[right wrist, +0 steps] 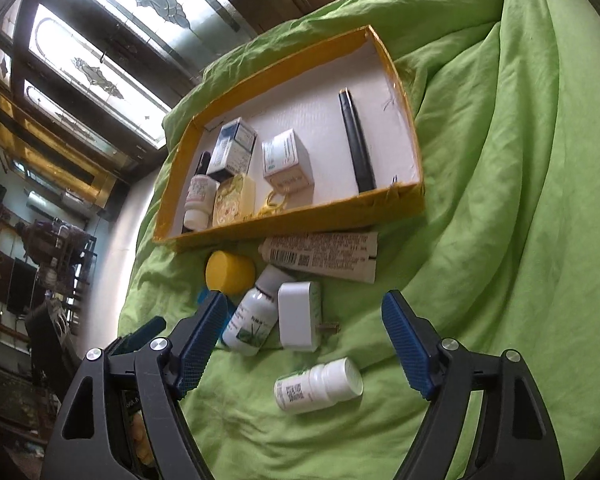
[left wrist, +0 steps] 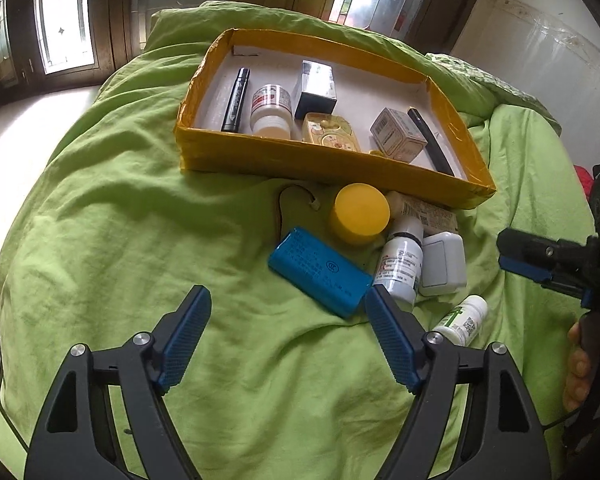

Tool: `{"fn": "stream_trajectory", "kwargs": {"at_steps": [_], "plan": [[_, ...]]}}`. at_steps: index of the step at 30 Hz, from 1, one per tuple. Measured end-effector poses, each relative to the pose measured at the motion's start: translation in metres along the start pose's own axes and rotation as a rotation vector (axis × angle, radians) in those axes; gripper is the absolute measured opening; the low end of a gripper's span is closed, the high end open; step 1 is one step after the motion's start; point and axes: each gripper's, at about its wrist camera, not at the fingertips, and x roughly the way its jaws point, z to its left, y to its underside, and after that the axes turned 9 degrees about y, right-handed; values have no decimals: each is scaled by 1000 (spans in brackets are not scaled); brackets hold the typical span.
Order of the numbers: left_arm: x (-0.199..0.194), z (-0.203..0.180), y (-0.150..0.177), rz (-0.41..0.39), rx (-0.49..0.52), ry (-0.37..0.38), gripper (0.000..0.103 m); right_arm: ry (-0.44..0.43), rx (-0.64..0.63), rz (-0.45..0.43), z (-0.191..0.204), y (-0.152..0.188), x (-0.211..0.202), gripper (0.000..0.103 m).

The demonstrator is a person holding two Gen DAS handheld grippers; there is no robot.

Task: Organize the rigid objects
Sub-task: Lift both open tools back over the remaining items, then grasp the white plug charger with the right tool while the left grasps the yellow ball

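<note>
Bottles (right wrist: 318,385) loose, charger (right wrist: 299,316) beside — tray (left wrist: 320,164) behind

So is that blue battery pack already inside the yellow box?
No, the blue battery pack lies on the green bedcover outside the yellow box.

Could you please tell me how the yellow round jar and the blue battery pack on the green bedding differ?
The yellow round jar is a squat cylinder standing upright on its base; the blue battery pack is a flat, rounded-edge slab lying flat. The jar's surface looks plain, while the pack carries printed text. Both rest on the green bedding, outside the yellow-edged box.
</note>
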Motion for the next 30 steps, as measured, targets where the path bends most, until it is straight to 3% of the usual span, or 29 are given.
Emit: {"fn": "stream_trajectory", "kwargs": {"at_steps": [6, 10, 19, 26, 30], "plan": [[-3, -3, 8, 3, -11, 10, 80, -17, -8, 44, 6, 11, 17, 73], [-3, -4, 8, 2, -3, -5, 80, -44, -15, 63, 13, 17, 26, 44], [-2, -4, 9, -5, -6, -9, 80, 27, -39, 44, 23, 12, 45, 25], [5, -11, -4, -15, 30, -37, 80, 75, -101, 28, 31, 13, 48, 25], [12, -18, -17, -31, 52, -56, 80, 59, -104, -1, 32, 11, 37, 24]]}}
